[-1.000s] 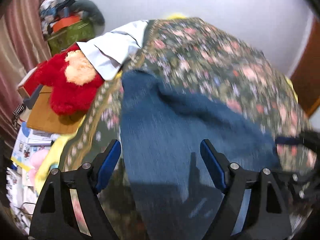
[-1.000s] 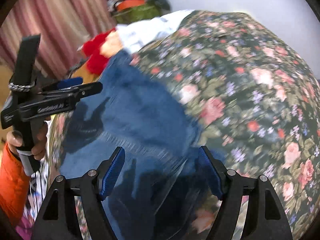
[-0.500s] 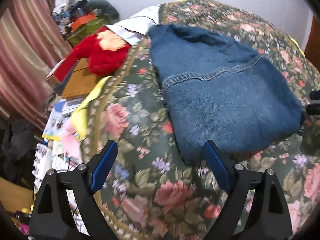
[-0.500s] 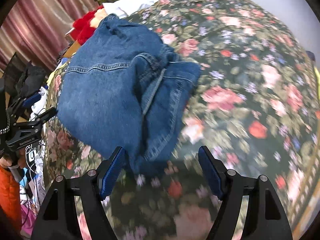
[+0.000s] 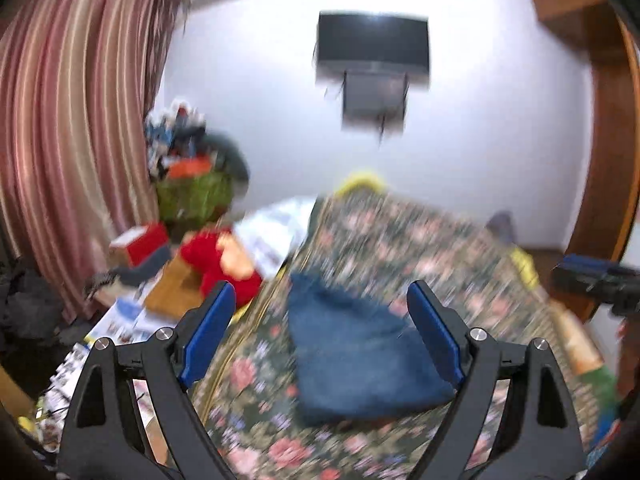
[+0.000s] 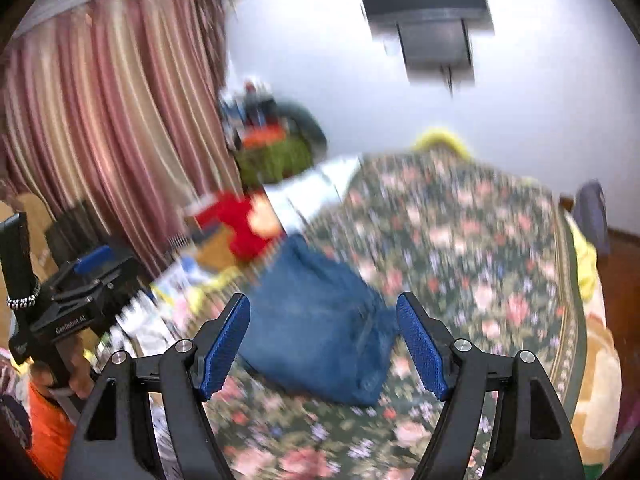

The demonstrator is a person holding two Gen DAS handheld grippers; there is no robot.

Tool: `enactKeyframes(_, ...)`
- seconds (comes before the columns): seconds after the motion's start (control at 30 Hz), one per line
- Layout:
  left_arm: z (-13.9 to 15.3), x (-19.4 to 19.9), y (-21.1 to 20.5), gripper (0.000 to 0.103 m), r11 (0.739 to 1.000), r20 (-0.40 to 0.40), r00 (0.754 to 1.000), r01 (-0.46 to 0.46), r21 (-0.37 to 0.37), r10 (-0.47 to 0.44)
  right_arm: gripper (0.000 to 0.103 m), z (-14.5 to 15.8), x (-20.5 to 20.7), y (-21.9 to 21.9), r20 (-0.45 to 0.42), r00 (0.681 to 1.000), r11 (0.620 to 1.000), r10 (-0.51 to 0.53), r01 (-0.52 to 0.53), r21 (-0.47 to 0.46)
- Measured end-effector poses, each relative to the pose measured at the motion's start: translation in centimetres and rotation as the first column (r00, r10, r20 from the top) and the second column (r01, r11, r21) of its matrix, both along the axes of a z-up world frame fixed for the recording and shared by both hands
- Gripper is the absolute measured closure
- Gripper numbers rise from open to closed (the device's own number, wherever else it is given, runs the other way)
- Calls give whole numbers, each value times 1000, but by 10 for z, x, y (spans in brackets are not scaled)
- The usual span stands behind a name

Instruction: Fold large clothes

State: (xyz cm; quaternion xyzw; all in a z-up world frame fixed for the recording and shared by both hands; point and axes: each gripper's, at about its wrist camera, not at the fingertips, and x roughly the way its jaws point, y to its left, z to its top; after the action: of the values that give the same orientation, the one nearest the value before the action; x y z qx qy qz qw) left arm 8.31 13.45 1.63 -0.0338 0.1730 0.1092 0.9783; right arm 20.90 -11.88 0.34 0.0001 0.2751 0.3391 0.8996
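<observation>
We see the folded blue jeans (image 5: 360, 356) lying on the flowered bedspread (image 5: 432, 248), nearer its left edge, by what looks like a red plush toy (image 5: 216, 264). Our left gripper (image 5: 320, 336) and right gripper (image 6: 324, 344) hang above, fingers wide apart, holding nothing.

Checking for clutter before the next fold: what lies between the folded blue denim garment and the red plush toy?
In the left wrist view, only floral bedspread separates the folded blue denim garment from the red plush toy.
</observation>
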Motion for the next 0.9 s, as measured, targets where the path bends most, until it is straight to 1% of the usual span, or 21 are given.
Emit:
enactKeyframes(0.07, 16, -16, -10, 15, 1000, 72, 997, 15, 8, -16, 29, 23, -24, -3, 75, 997, 998, 9, -13, 54)
enactKeyframes(0.17, 30, -39, -26, 15, 999, 152, 988, 18, 35, -23, 29, 43, -55, -7, 159, 987, 995, 7, -24, 101)
enactKeyframes(0.23, 33, -49, -34, 15, 999, 178, 984, 15, 47, -23, 29, 52, -74, -8, 207, 978, 993, -3, -22, 118)
enactKeyframes(0.3, 33, -57, -41, 15, 999, 195, 981, 13, 52, -23, 29, 56, -88, -9, 224, 975, 991, -10, -21, 135)
enactKeyframes(0.4, 30, -64, -45, 15, 998, 200, 980, 12, 56, -23, 29, 55, -102, -9, 230, 973, 988, -18, -17, 150)
enactKeyframes(0.43, 29, -65, -47, 13, 998, 198, 980, 8, 59, -20, 25, 54, -106, -9, 236, 971, 989, -29, -6, 148)
enactKeyframes(0.47, 28, -65, -48, 9, 998, 194, 981, 5, 61, -16, 22, 52, -111, -9, 247, 968, 990, -52, 18, 137)
enactKeyframes(0.53, 25, -65, -49, 3, 998, 189, 982, -7, 61, -5, 7, 50, -119, -8, 267, 961, 991, -77, 44, 128)
enactKeyframes(0.57, 23, -66, -49, 1, 998, 187, 982, -7, 59, -4, 5, 49, -124, -8, 281, 955, 991, -91, 58, 124)
enactKeyframes(0.6, 22, -65, -48, 1, 998, 183, 983, -7, 57, -3, 1, 48, -129, -7, 294, 951, 991, -101, 68, 118)
enactKeyframes(0.77, 18, -60, -43, 1, 1000, 161, 987, -1, 27, -4, 0, 47, -138, -7, 308, 943, 990, -127, 100, 100)
enactKeyframes(0.9, 15, -63, -47, 1, 1000, 157, 988, -4, 26, 0, 0, 44, -131, -7, 277, 951, 989, -135, 111, 99)
